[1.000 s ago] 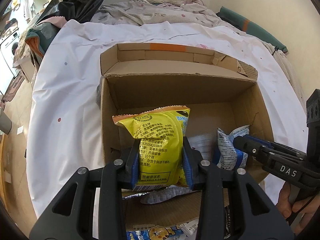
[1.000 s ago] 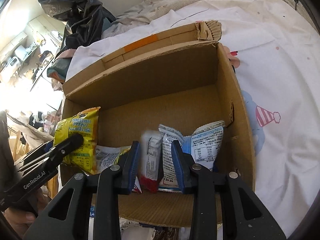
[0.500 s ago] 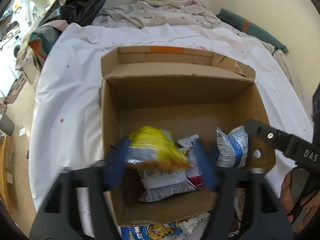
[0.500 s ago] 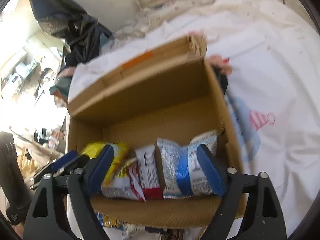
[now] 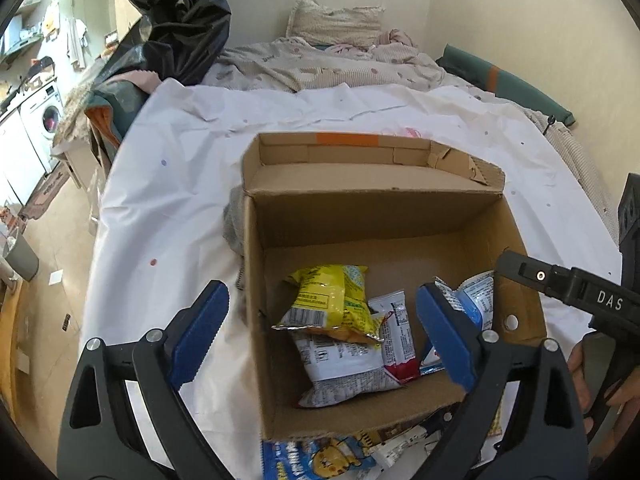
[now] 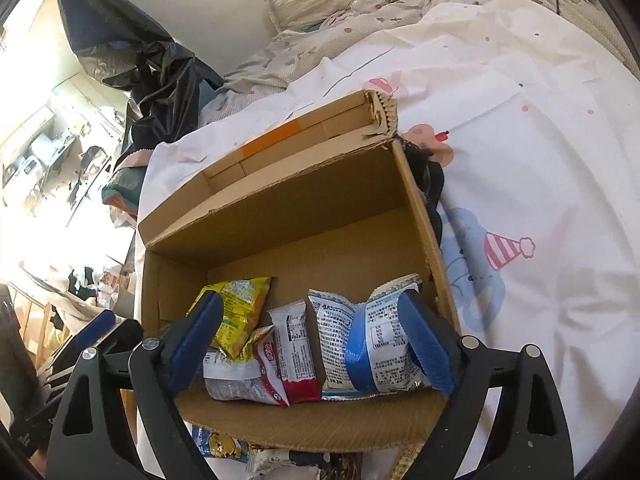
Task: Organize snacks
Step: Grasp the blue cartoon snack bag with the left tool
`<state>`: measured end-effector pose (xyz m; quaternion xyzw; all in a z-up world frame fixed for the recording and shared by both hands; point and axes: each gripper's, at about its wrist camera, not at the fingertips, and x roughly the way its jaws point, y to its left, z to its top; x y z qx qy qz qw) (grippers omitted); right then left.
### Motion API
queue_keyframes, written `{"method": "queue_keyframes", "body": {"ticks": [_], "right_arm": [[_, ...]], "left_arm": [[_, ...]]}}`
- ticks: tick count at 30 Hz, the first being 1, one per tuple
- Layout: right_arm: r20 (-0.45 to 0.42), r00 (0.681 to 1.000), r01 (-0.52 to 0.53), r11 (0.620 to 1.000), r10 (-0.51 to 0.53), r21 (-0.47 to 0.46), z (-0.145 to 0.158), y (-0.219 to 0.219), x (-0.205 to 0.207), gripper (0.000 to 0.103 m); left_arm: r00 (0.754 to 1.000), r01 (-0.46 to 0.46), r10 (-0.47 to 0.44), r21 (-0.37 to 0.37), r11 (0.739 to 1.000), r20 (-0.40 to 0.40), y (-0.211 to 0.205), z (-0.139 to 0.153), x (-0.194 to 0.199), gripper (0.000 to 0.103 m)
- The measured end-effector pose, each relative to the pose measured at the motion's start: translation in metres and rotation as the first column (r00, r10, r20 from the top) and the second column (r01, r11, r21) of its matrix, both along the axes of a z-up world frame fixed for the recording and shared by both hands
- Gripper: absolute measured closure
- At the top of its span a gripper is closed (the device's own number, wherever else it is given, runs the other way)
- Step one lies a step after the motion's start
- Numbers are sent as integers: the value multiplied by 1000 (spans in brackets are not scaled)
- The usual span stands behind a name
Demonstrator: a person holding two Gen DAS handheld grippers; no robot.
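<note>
An open cardboard box (image 5: 360,216) (image 6: 300,208) stands on a white sheet. Inside lie a yellow snack bag (image 5: 332,308) (image 6: 236,308), a silver-white packet (image 5: 340,364) (image 6: 232,376) under it, a red-and-white packet (image 5: 396,332) (image 6: 294,344) and a blue-and-white bag (image 5: 468,300) (image 6: 360,332). My left gripper (image 5: 322,294) hovers above the box's left side, its jaws opening wide, with nothing pressed between them. My right gripper (image 6: 310,300) hangs open over the box's near right part, its pads apart from the packets below.
More snack packs, one blue with a cartoon tiger (image 5: 316,456) (image 6: 216,444), lie in front of the box. A black plastic bag (image 5: 180,28) and a pillow (image 5: 336,20) sit at the bed's far end. The bed edge and floor (image 5: 52,280) drop off at left.
Both grippers let go: the yellow bag fell flat into the box from the left one, the red-and-white packet from the right one. Both grippers spread wide and drew up and back.
</note>
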<state>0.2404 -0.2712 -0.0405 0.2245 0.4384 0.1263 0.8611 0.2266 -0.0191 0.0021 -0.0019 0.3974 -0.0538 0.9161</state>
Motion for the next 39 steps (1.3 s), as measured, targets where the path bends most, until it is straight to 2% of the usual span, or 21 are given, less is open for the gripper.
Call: {"method": "queue_keyframes", "body": {"ticks": [7,10,15,24,34,39], "right_arm": [[11,1000,8,1000,-9,18,17,-7,-28,12],[27,1000,-4,1000,3,18,24,-6,-41,12],[37,999,-25,999,27,-41,26,-2,-55,12],[12,1000,-12,1000,13,-29,24,-9,-85,12],[-25,1000,5,1000,-6,-22,17,-14,-118,12],[-74,996,40,999,-40,-4,5,-17,-130,12]], "left_arm": [[999,-19,19,-10,1000,48,17,20,-21,10],[1000,-15,16,-31,999,15,20,19,-31,10],[1000,-16,16,-42,999,0,21,17,-49,10],[999,-46,46,-5,999,-10,28,12,-78,10],[995,-71,69,-32,997,-79,36,-3,-97,10],[989,-96,91,-37,995,-118,40,-13,-99,10]]}}
